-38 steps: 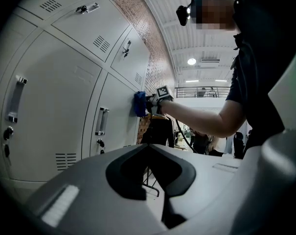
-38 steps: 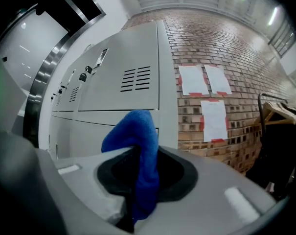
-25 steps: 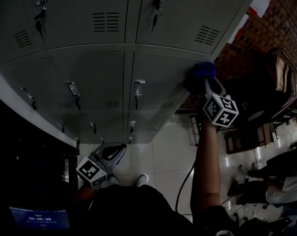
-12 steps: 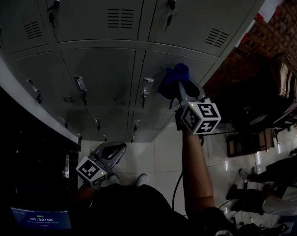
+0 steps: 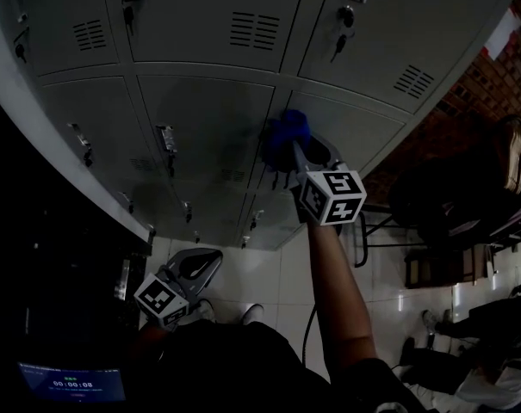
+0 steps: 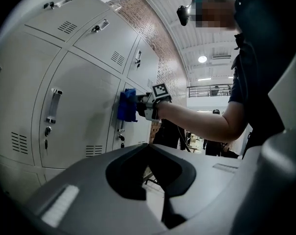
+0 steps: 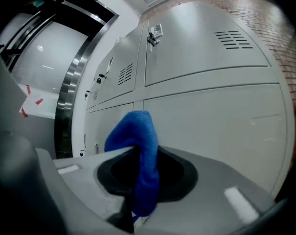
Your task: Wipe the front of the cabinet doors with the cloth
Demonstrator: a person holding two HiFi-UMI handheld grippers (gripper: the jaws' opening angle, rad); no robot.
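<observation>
Your right hand-held gripper (image 5: 294,149) is clamped on the bunched blue cloth (image 5: 284,130), which sits against a grey metal cabinet door (image 5: 210,114); press it flat and overlap strokes, steering round the latches (image 5: 167,138).

Grey left tool (image 5: 210,258), black-and-white marker cube (image 5: 331,196), dark shirt (image 5: 234,364)

You stand on a pale, glossy tiled floor (image 5: 288,269); a red brick wall (image 5: 471,93) rises to your right, with dark furniture (image 5: 449,205) beside it.
</observation>
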